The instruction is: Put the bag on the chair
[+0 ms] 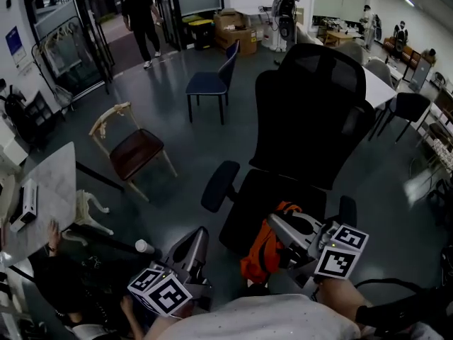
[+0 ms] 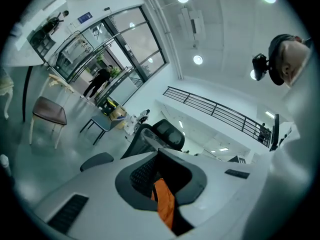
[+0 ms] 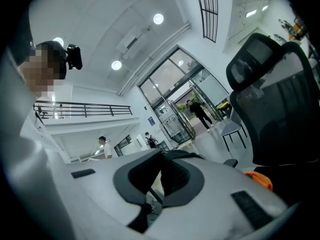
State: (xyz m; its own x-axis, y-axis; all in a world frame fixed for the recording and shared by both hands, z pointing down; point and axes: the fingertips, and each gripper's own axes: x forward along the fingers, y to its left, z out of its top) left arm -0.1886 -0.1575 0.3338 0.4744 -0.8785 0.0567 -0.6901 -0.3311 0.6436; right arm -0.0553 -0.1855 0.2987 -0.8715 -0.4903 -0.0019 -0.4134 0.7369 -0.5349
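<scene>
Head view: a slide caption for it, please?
An orange bag at the front of the black office chair, between left gripper and right gripper.

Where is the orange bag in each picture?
Head view: orange bag low middle, at the seat front of the black office chair.
Left gripper view: bag bottom middle; chair above it.
Right gripper view: bag lower right; chair above it.
Shared landmark: the black office chair.

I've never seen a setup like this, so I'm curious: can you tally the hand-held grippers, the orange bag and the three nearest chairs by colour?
Grippers: 2 (left gripper, right gripper)
Orange bag: 1
Black office chair: 1
Blue chair: 1
Wooden chair with brown seat: 1
Total: 6
</scene>
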